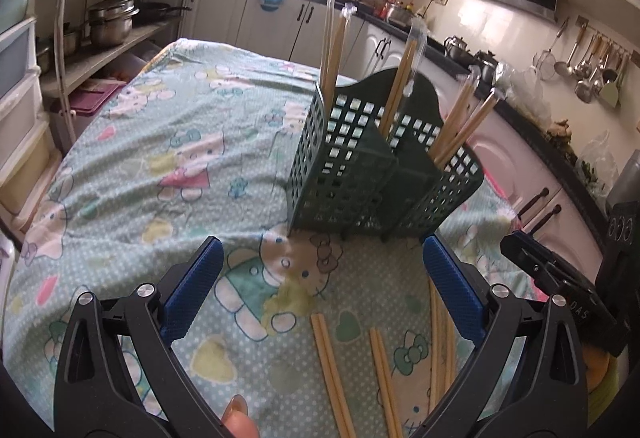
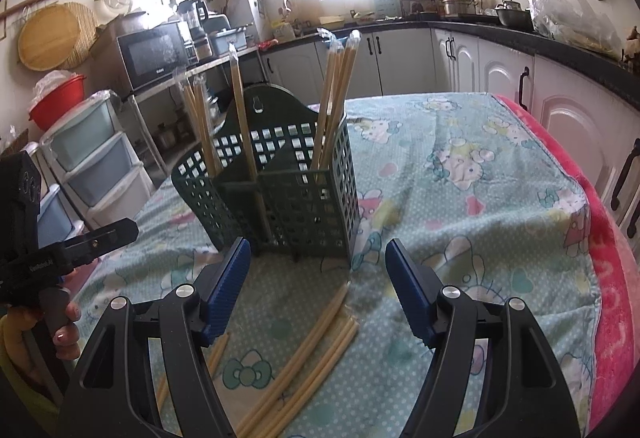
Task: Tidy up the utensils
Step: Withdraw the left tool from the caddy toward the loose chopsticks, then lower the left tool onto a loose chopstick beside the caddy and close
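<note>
Table under a mint cartoon-cat cloth (image 1: pixel 168 158), filling most of both views. On it, toward 12 o'clock from both grippers, stood a dark green lattice utensil holder (image 1: pixel 360 178), upright, split into compartments. Sticking out of it: several wrapped chopstick pairs (image 2: pixel 336 86), leaning at different angles, spread over more than one compartment.

Closer in, at about 6 o'clock, lay loose chopsticks flat on the cloth (image 1: pixel 332 370) — two pairs plus a bunch nearer 5 o'clock in the left view; same bunch (image 2: pixel 320 354) running diagonally between the fingers in the right view.

Left gripper (image 1: pixel 322 270): spread wide, nothing between the blue pads, hovering just short of the holder. Right gripper (image 2: pixel 318 266): also wide open, empty, just in front of the holder base. Spotted the left tool at 9 o'clock in the right view too.
</note>
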`<action>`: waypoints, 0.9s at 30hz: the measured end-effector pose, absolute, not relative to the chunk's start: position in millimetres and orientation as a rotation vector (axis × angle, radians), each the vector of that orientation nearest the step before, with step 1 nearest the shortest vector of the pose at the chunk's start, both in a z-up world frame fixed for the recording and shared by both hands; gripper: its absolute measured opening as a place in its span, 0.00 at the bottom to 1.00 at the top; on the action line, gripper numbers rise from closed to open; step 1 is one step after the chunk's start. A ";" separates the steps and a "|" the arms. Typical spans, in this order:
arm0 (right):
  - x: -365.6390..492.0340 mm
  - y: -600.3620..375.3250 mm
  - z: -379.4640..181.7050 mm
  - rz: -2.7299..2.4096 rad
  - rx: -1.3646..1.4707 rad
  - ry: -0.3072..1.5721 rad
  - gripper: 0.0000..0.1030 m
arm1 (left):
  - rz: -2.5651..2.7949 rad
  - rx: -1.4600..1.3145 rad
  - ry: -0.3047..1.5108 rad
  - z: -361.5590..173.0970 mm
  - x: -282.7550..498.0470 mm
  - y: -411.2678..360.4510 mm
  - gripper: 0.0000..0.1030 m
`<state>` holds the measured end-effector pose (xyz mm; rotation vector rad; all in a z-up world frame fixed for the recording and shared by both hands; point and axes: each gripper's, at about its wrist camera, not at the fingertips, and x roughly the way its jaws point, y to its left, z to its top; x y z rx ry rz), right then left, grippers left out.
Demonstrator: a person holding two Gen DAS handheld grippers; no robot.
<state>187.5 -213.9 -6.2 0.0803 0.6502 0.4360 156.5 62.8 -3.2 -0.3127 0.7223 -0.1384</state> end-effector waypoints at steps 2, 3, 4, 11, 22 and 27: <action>187.1 -214.0 -11.4 0.438 0.077 0.669 0.66 | -0.138 -0.315 0.734 -7.9 155.8 61.6 0.89; 187.2 -214.0 -13.0 0.440 0.073 0.676 0.66 | -0.139 -0.315 0.738 -9.5 155.6 61.1 0.89; 186.7 -213.7 -15.1 0.441 0.068 0.682 0.66 | -0.139 -0.313 0.743 -11.2 155.3 60.0 0.89; 185.6 -212.1 -25.5 0.452 0.062 0.725 0.66 | -0.148 -0.293 0.782 -23.9 152.8 53.5 0.89; 187.9 -208.6 -33.8 0.478 0.059 0.763 0.58 | -0.179 -0.269 0.856 -47.2 148.2 42.1 0.74; 191.3 -207.4 -39.5 0.482 0.054 0.784 0.53 | -0.196 -0.259 0.892 -57.8 146.1 36.2 0.53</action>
